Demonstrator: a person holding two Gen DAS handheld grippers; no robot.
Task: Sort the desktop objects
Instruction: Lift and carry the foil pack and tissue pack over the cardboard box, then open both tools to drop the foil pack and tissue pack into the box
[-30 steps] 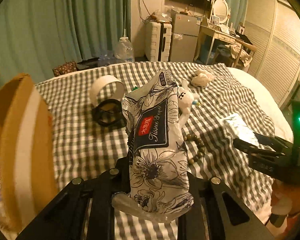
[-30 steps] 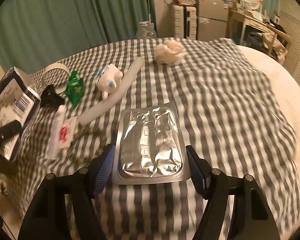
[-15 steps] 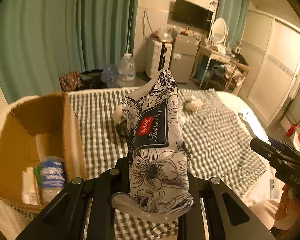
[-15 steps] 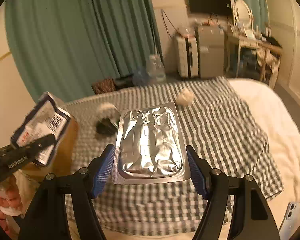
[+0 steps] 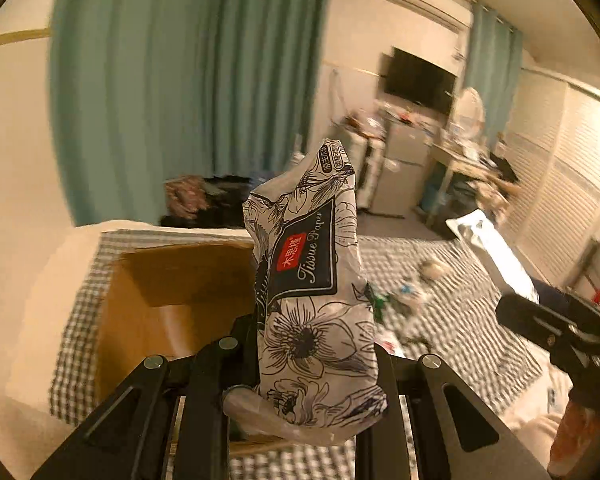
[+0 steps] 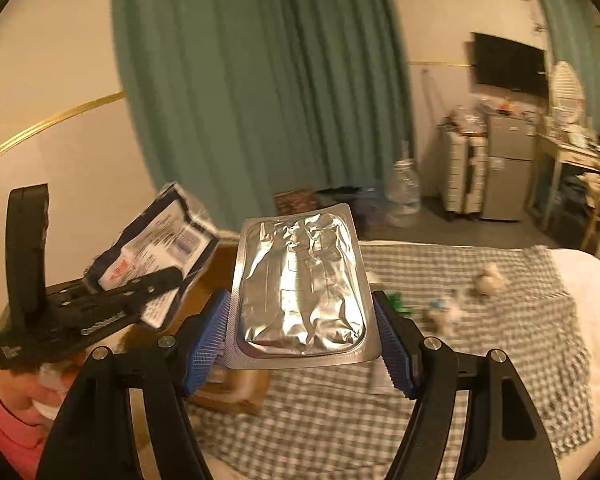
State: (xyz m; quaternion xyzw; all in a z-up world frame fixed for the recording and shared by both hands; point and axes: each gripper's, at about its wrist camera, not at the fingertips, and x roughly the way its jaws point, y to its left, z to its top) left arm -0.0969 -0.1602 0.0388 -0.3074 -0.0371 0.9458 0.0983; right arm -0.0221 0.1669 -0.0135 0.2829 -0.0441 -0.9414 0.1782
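Bed: a checked cover [image 6: 500, 380] spreads across it, white bedding showing at the near and far edges
Cardboard box: [image 5: 172, 280] open-topped, standing on the bed's left part, its mouth facing up under the left claw; what lies inside is hidden here
Tissue pack: [image 5: 312, 292] floral wrapper, upright and pinched at its lower half, raised above the box's near right rim
Foil blister sheet: [image 6: 300, 284] flat and crinkled, gripped by its two long sides, hanging over the bed just right of the box
Left claw: [image 5: 312, 364] narrow, clamped on the tissue pack
Right claw: [image 6: 304, 344] wide, its blue pads [image 6: 206, 344] pressed against the foil blister sheet
Small things left: [image 6: 444, 312] a pale toy, a green scrap and a fluffy lump lie scattered on the cover (blurred, hard to name)
Progress: two items are airborne and none of the pair is dropped yet; I judge the sort is partway, with several pieces to collect
Room to move: air above the box is free; the two claws sit close together, so one at a time over the opening looks safer
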